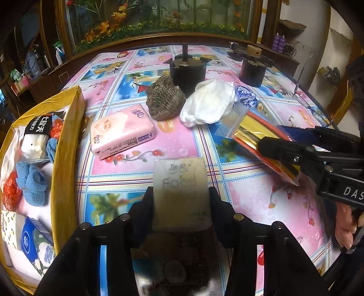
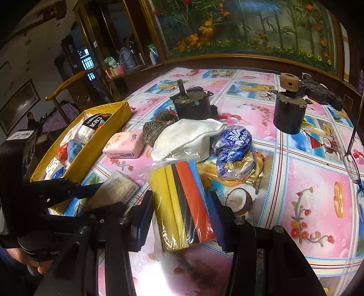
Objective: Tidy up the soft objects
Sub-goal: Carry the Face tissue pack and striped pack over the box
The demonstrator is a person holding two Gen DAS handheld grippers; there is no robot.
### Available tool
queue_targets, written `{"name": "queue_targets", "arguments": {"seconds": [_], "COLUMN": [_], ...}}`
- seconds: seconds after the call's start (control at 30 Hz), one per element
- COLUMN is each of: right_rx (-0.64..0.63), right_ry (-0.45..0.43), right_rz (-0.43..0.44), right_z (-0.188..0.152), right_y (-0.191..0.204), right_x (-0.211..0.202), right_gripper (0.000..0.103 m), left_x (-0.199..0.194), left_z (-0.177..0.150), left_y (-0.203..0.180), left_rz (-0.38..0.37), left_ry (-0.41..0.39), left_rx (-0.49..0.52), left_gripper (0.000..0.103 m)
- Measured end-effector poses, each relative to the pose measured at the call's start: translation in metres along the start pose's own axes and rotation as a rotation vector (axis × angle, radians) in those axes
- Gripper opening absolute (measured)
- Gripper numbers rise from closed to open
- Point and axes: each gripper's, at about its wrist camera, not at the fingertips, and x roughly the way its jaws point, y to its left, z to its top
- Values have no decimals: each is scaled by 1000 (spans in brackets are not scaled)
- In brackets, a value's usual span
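My left gripper is shut on a beige tissue pack, held above the table; it also shows in the right wrist view. My right gripper is shut on a clear bag of coloured sponge strips, seen in the left wrist view too. On the table lie a pink tissue pack, a brown knitted pouch, a white cloth and a blue-white packet. A yellow box at the left holds blue socks and tissue packs.
Two black cylindrical motors stand behind the soft things. Eyeglasses lie at the right edge. The table carries a pink and blue patterned cloth. A wooden cabinet with a flower painting stands behind.
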Motion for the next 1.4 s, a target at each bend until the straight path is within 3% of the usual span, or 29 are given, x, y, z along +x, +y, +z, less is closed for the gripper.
{"name": "queue_targets", "arguments": {"seconds": [0.27, 0.73, 1.4], "right_rx": [37, 91, 93], "right_ry": [-38, -86, -76], "right_rz": [3, 18, 66], "right_z": [-1, -2, -7], "right_y": [4, 9, 36], "right_x": [-4, -11, -3], "right_gripper": [51, 51, 51], "left_x": [-14, -25, -48], "left_z": [0, -1, 0], "left_y": [0, 3, 24], "left_rz": [9, -11, -7], "left_ry": [-71, -93, -142], "left_rx": [-1, -7, -53], "left_gripper": [45, 45, 45]}}
